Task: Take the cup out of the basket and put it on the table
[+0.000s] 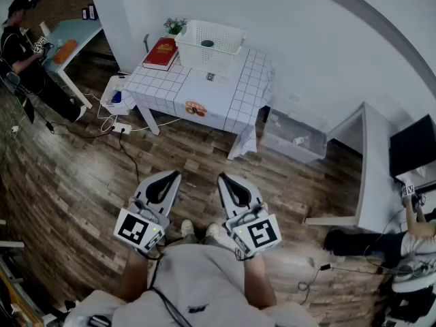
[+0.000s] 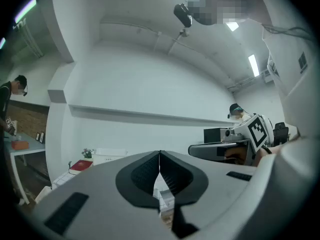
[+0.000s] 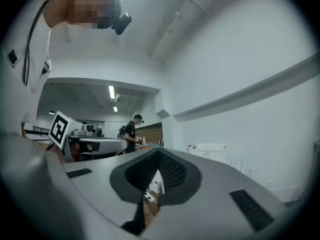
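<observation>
Sitting in the basket (image 1: 219, 61), the cup (image 1: 207, 43) lies far beyond the left gripper (image 1: 175, 175) and right gripper (image 1: 222, 178), both closed.

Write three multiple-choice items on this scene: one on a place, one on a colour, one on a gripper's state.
1. Where is the cup?
A. In the basket
B. On the floor
C. On a chair

2. What colour is the book beside the basket?
A. Blue
B. Red
C. Yellow

3. How do the right gripper's jaws stand?
A. Wide apart
B. Closed on the cup
C. Closed together, empty

Key:
1 A, since the head view shows the cup inside the white basket on the table.
2 B, since the book's cover is red.
3 C, since the right gripper view shows the pads meeting with nothing between them.
</observation>
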`<state>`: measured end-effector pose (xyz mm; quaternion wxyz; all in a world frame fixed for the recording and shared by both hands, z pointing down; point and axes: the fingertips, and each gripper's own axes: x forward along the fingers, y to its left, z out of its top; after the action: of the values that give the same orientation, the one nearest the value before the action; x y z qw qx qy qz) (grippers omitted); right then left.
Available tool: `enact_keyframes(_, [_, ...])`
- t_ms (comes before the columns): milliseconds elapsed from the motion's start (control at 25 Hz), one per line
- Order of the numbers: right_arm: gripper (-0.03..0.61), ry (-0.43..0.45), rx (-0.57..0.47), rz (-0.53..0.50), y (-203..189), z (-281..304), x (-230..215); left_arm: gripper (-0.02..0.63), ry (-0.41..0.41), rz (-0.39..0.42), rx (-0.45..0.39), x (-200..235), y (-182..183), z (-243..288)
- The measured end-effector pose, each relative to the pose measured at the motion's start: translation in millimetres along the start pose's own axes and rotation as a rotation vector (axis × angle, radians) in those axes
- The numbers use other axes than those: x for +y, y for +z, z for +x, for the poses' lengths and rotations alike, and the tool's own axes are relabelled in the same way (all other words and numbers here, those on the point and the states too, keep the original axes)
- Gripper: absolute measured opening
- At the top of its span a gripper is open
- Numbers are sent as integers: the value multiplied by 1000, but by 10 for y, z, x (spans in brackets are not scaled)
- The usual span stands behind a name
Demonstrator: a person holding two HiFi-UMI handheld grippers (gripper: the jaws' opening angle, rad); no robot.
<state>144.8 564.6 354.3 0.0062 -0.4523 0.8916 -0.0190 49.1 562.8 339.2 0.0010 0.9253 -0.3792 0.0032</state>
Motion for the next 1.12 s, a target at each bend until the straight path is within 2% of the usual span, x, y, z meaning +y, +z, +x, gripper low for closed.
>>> enact_keyframes(480, [12,-12,-44,42,-14,-86,-121,11,14,-3,27,-88,-77,54])
enact_keyframes(600, [12,-1,-20,39,-67,-136,-167,11,23,-2,29,-135,-69,89])
enact_keyframes(1120, [12,56,-49,31,38,-137,-335,11,64,15,32,-270,-8,283])
